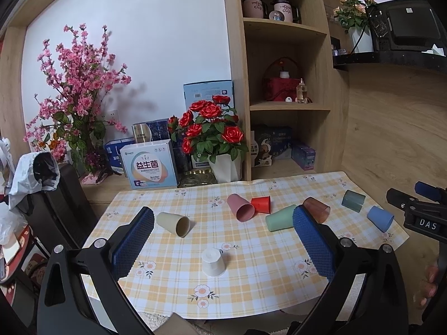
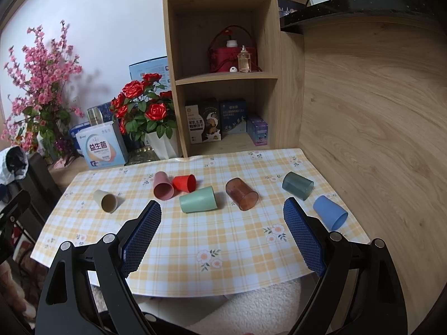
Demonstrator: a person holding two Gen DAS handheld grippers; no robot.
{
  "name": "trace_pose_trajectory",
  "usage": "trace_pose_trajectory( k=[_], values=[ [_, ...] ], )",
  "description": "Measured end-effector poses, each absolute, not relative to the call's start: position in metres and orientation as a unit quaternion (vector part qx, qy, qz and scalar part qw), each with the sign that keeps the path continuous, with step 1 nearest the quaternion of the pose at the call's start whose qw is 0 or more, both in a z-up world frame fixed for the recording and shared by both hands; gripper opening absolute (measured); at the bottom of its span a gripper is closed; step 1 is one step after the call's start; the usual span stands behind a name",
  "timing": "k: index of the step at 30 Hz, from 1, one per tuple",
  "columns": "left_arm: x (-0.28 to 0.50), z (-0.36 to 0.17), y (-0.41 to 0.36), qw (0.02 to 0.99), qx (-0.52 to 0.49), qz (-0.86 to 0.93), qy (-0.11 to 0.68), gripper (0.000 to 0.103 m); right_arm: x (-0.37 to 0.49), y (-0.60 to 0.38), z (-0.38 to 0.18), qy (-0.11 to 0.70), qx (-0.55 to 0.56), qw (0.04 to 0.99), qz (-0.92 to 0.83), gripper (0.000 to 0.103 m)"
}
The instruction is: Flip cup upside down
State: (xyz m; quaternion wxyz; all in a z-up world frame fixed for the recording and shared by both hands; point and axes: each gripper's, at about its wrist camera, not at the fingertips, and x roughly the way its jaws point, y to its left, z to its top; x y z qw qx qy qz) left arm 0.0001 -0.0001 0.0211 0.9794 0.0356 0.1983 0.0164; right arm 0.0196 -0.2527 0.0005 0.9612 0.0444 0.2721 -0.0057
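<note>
Several plastic cups lie on their sides on the checked tablecloth (image 1: pixel 251 279): beige (image 1: pixel 173 223), pink (image 1: pixel 240 207), red (image 1: pixel 261 203), green (image 1: pixel 279 217), brown (image 1: pixel 317 209), dark grey-green (image 1: pixel 353 200) and blue (image 1: pixel 380 218). A white cup (image 1: pixel 213 261) stands upside down near the front edge, between the fingers of my left gripper (image 1: pixel 223 234), which is open and empty. My right gripper (image 2: pixel 222 223) is open and empty above the front of the table, behind the green cup (image 2: pixel 198 200) and brown cup (image 2: pixel 241 194). The white cup does not show in the right wrist view.
A rose pot (image 1: pixel 223 164), a pink blossom plant (image 1: pixel 75 106) and boxes (image 1: pixel 151 167) stand behind the table. A wooden shelf unit (image 1: pixel 282 83) rises at the back. A wood panel wall (image 2: pixel 377 125) bounds the right side. A dark chair (image 1: pixel 56 209) stands left.
</note>
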Motion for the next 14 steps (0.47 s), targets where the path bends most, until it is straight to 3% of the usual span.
trace_pose_trajectory(
  k=[14],
  values=[
    [0.0002, 0.0198, 0.0018, 0.980, 0.035, 0.016, 0.196, 0.097, 0.0195, -0.2531, 0.0010, 0.273, 0.043, 0.961, -0.006, 0.086]
  ],
)
